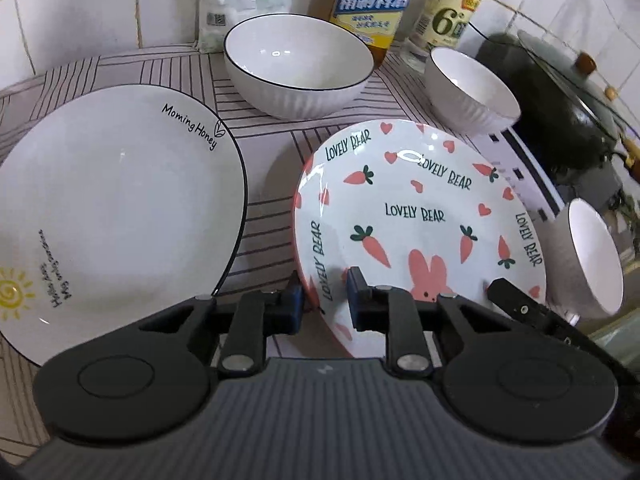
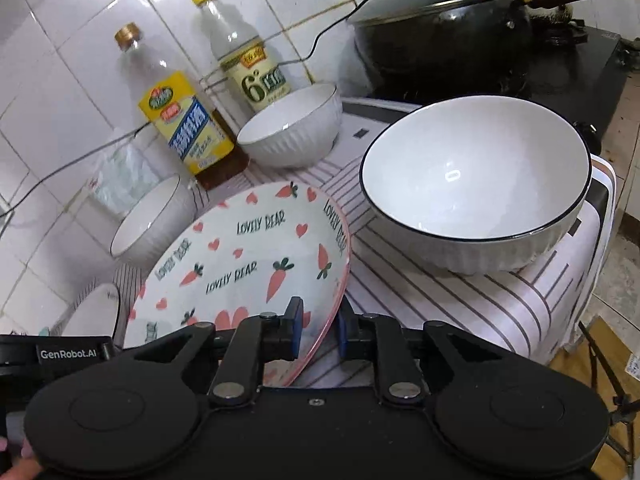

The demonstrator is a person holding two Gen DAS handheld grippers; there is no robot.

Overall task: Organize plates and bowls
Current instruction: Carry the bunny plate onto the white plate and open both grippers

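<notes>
Carrot plate (image 1: 416, 216) lower centre of both frames, tilted off striped surface (image 2: 460, 304). Left tongs (image 1: 322, 300) and right tongs (image 2: 318, 334) each pinching its rim, opposite sides.

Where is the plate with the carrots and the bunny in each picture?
Left wrist view: the carrot plate fills the lower middle-right, its near rim between the left gripper fingers.
Right wrist view: the same plate sits lower left of centre, tilted, its rim between the right gripper fingers.
Shared landmark: the yellow-labelled bottle by the tiled wall.
</notes>
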